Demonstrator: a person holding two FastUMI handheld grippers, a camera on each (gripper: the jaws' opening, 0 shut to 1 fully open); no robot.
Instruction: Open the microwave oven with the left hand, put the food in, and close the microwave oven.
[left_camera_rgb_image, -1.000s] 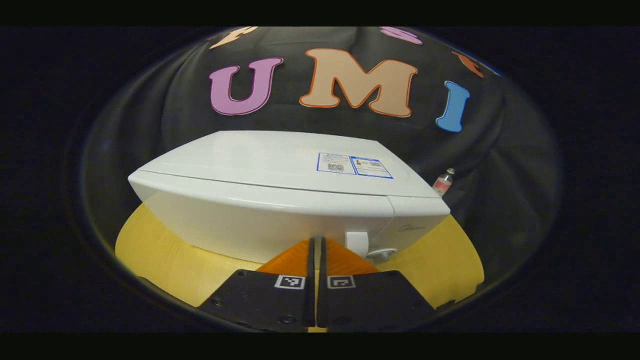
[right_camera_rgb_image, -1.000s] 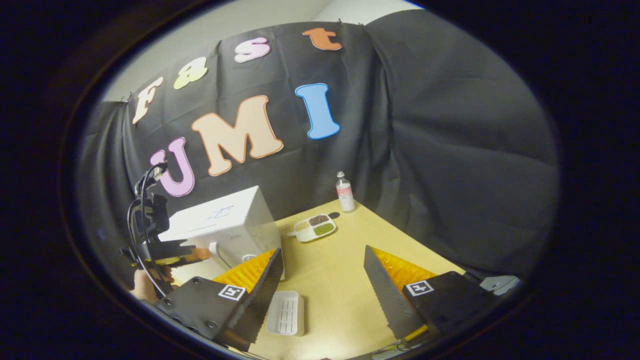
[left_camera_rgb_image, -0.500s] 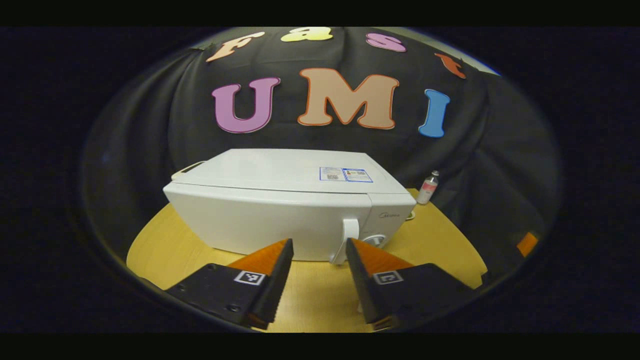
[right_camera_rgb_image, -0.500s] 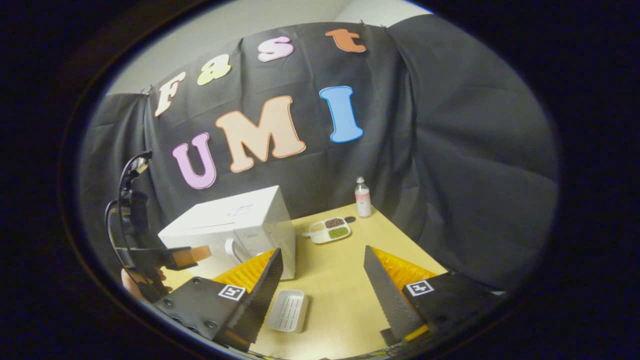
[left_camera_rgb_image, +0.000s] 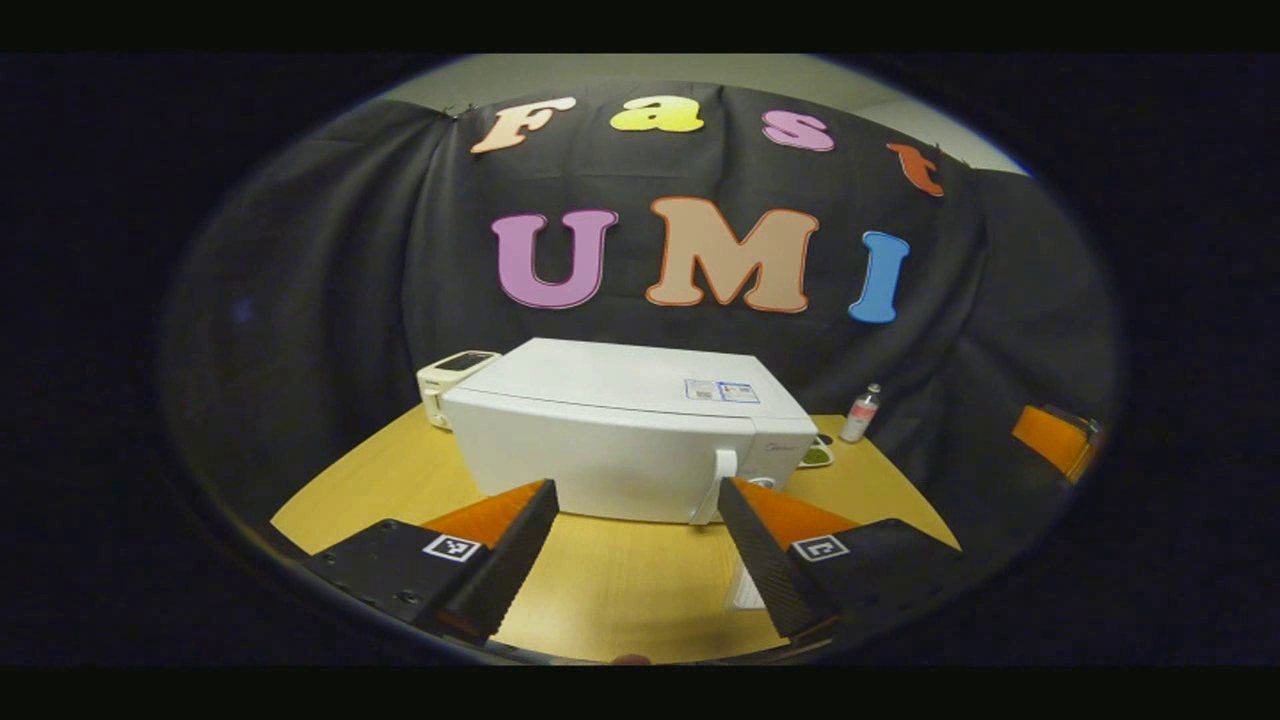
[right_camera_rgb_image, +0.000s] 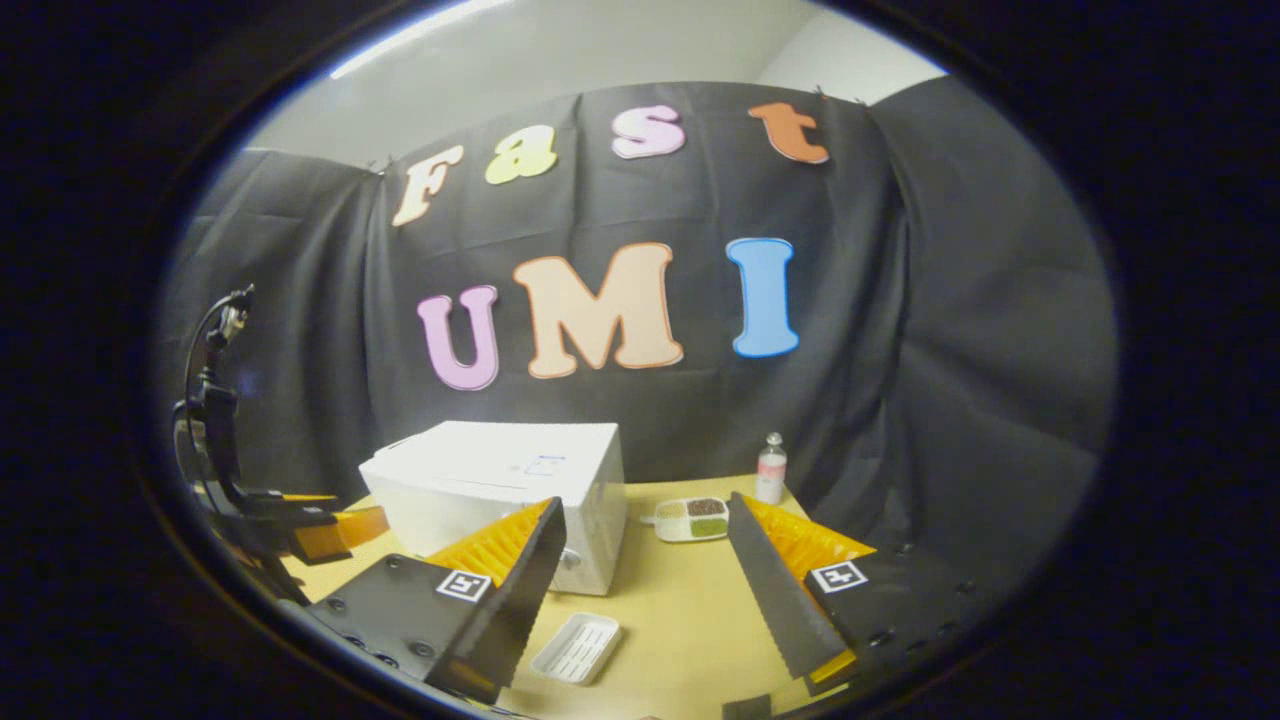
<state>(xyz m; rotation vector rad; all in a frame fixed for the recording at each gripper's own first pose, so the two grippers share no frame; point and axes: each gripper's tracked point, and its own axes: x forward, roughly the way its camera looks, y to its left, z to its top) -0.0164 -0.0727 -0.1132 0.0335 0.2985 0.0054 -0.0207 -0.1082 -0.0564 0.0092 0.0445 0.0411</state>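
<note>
with both the left gripper (left_camera_rgb_image: 635, 545) and right gripper (right_camera_rgb_image: 645, 570) spread and empty, steer your left one squarely onto the door handle (left_camera_rgb_image: 716, 486) of the shut microwave (left_camera_rgb_image: 620, 440) (food tray (right_camera_rgb_image: 692, 520) waits beside it) before pulling.

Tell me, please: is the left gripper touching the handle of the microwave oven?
Apart. In the left gripper view the left gripper is open, and bare table lies between its fingers and the microwave oven, whose handle stands beyond the fingertips.
</note>
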